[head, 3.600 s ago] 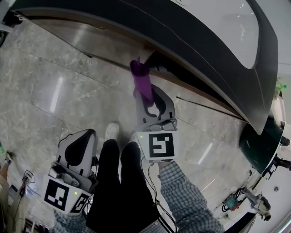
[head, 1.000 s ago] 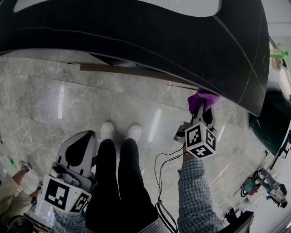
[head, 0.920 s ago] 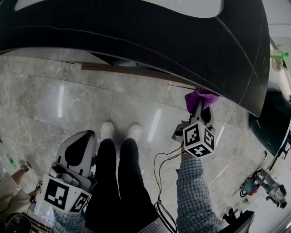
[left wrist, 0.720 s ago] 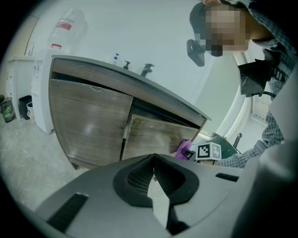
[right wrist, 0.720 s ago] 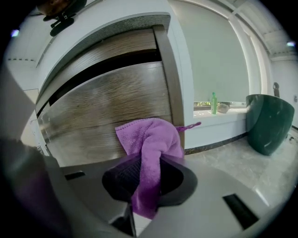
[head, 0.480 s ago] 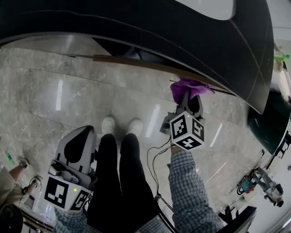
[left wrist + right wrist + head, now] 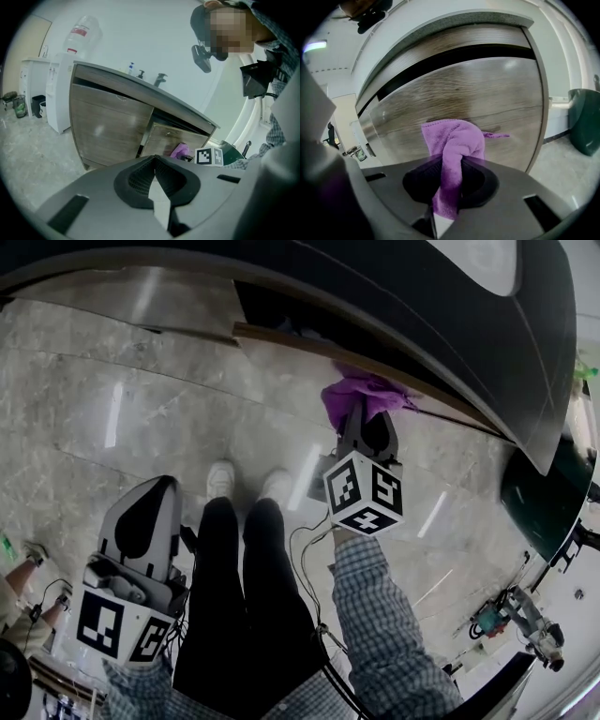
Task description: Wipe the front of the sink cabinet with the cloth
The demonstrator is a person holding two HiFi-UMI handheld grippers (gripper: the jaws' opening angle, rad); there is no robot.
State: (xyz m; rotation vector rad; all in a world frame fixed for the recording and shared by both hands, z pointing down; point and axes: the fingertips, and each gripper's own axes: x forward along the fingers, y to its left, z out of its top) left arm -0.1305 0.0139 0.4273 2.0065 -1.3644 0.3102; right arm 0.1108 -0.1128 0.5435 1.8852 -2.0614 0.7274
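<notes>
**Wiping stroke in progress on the cabinet door.** We see the right gripper (image 7: 449,190) with its jaws pinched together on the purple cloth (image 7: 452,138), whose free upper fold bunches ahead of the jaws and appears to lie against the wood-grain front of the sink cabinet (image 7: 497,93), low on the right-hand door panel and left of that panel's right edge. The left gripper (image 7: 154,180) hangs idle at the near left beside the person's leg (image 7: 217,606), well apart from the cabinet, its jaws pressed together with nothing between them. We judge the task to be mid-course: the cloth is gripped and at the surface, so pick-up and approach are done. The panel shows no streaks or marks by which we could tell wiped from unwiped area. The left-hand door (image 7: 105,131) and the upper band under the countertop remain to be covered, as far as we can tell.
</notes>
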